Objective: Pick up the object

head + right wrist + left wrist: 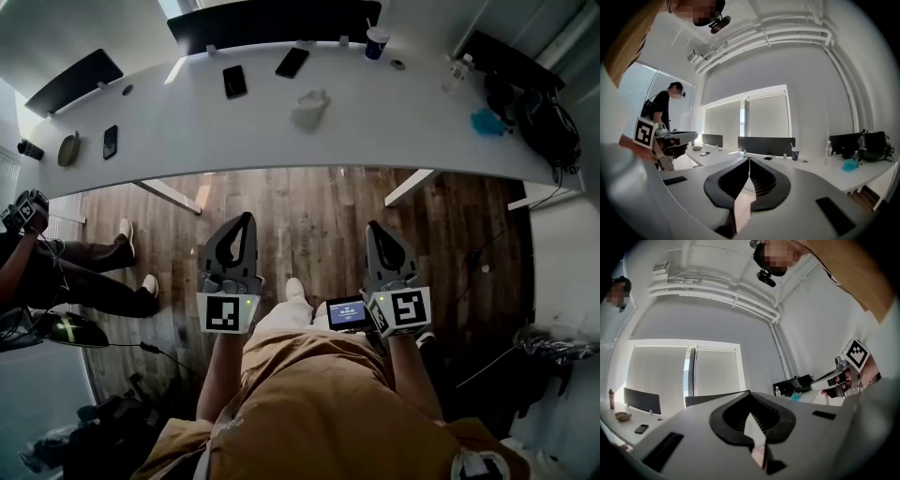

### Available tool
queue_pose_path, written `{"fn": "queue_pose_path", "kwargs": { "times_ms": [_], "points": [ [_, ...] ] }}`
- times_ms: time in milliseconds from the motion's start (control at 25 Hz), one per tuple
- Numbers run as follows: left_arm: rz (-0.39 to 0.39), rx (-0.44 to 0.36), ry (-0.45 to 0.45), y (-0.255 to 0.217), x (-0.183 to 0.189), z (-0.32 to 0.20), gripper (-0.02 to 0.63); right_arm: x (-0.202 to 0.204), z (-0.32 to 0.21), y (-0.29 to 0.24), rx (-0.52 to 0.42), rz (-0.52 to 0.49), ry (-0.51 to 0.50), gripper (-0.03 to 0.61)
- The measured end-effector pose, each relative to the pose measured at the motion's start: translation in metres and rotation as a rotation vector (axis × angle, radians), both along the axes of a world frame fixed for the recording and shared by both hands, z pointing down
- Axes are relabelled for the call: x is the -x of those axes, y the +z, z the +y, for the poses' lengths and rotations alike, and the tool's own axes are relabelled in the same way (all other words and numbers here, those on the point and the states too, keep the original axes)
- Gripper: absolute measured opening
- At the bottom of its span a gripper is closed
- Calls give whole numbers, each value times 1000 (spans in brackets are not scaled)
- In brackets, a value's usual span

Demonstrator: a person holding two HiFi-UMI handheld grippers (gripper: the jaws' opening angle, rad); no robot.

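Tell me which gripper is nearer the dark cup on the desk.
Right. In the head view the right gripper points almost straight at the cup; the left gripper is off to the cup's left, farther away. Neither reaches the desk.

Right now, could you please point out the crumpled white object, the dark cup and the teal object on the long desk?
crumpled white object point(309, 110): head view, on its middle.
dark cup point(377, 44): head view, on its side wall.
teal object point(487, 123): head view, on its middle.
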State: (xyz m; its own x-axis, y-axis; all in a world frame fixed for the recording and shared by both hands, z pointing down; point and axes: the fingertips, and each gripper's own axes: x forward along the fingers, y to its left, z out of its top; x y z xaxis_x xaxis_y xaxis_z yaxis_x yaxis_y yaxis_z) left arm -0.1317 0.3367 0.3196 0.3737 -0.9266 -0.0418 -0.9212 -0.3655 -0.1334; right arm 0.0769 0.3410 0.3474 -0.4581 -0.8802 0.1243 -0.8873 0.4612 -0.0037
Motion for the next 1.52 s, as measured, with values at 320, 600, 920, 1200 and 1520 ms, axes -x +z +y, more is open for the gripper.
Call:
{"fn": "queue_pose_path", "kwargs": {
  "times_ms": [320,600,920,1200,1520],
  "points": [
    [19,40,-22,14,22,-30,6,23,-23,11,28,1,-9,9],
    [32,50,-33,17,7,-66,7,13,-61,10,30,-26,-21,9],
    [27,68,-72,15,-22,-129,6,-21,-128,2,40,-20,-69,11],
    [16,66,-107,19,-34,-163,7,-40,-170,13,52,-30,-94,11],
    [19,62,-117,21,-11,-219,7,-24,-230,13,74,-59,-87,11]
  ]
}}
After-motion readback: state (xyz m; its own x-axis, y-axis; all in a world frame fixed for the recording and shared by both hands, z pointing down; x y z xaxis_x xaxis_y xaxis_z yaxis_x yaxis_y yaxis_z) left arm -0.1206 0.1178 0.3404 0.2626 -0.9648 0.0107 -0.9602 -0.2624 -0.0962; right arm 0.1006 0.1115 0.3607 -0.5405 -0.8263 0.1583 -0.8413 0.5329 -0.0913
